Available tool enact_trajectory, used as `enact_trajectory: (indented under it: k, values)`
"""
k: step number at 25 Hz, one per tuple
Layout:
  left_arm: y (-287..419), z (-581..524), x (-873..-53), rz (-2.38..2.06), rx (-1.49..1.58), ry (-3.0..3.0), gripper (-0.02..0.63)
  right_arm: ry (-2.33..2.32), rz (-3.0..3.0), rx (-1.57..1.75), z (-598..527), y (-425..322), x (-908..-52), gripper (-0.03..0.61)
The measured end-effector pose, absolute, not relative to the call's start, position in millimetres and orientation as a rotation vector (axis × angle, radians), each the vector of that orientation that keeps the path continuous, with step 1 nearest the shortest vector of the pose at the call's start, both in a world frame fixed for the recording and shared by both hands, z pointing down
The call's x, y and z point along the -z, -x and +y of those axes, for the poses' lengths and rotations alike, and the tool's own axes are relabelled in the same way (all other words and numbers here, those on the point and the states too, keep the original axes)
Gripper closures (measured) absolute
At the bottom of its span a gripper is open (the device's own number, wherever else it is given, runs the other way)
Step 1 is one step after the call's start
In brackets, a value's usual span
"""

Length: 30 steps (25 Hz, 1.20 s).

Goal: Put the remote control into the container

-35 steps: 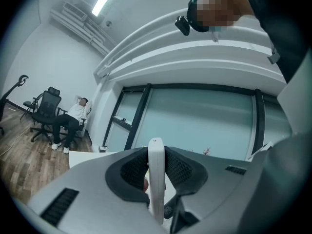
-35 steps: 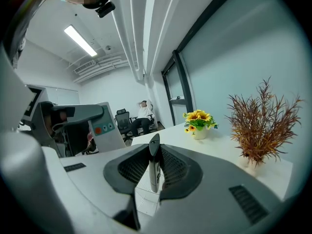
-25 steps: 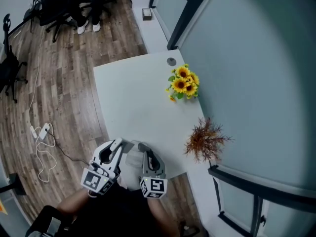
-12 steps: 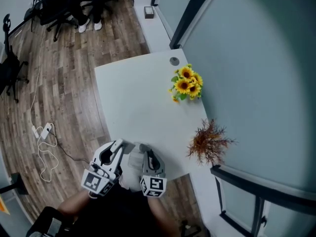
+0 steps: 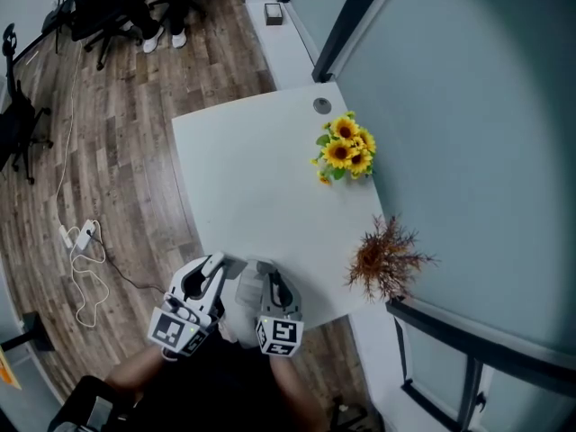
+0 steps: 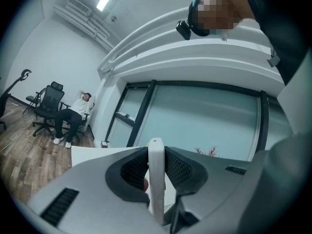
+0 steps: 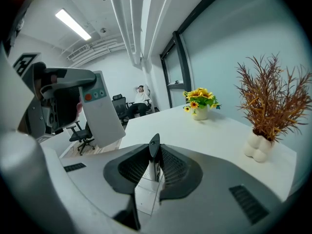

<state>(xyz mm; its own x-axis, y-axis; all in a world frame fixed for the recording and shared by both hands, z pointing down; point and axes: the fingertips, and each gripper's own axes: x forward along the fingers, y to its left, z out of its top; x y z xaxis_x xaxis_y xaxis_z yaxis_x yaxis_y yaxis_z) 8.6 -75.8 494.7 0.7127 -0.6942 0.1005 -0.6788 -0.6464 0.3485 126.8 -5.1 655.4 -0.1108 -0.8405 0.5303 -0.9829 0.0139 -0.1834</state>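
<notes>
Head view shows almost nothing changed over the last second. The left gripper [image 5: 214, 264] and right gripper [image 5: 270, 275] stay close together at the near edge of the white table [image 5: 243, 169], and only the camera has drifted a little. The sunflowers [image 5: 345, 151] and dried plant [image 5: 385, 257] stand untouched along the right side.

The left gripper is still clamped on the remote control [image 6: 156, 179], which stands edge-on between its jaws and is held off the table. The right gripper pinches a thin clear-and-white piece that I take to be a wall of the container [image 7: 148, 191]. From its view the remote control hangs to the left, apart from the container. So the remote control is not in yet, and the two are probably still being lined up.
</notes>
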Motion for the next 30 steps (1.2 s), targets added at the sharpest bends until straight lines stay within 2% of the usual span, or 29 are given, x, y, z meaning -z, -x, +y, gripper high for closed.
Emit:
enact_trajectory:
  k: [21,26,30]
  values:
    - [-8,-78,-499,-1.070,0.056,-2.548,0.518,-1.853,-2.005,-0.727,-8,-128,-662,0.503]
    - [-7,-74,-499,-1.072,0.041,-2.556,0.518,-1.848,-2.021,-0.720,-5,-128,-663,0.456]
    - [-8,-68,-499,-1.068,0.060,-2.556,0.518,-1.864,-2.018,-0.697,-6,-130,-655,0.442]
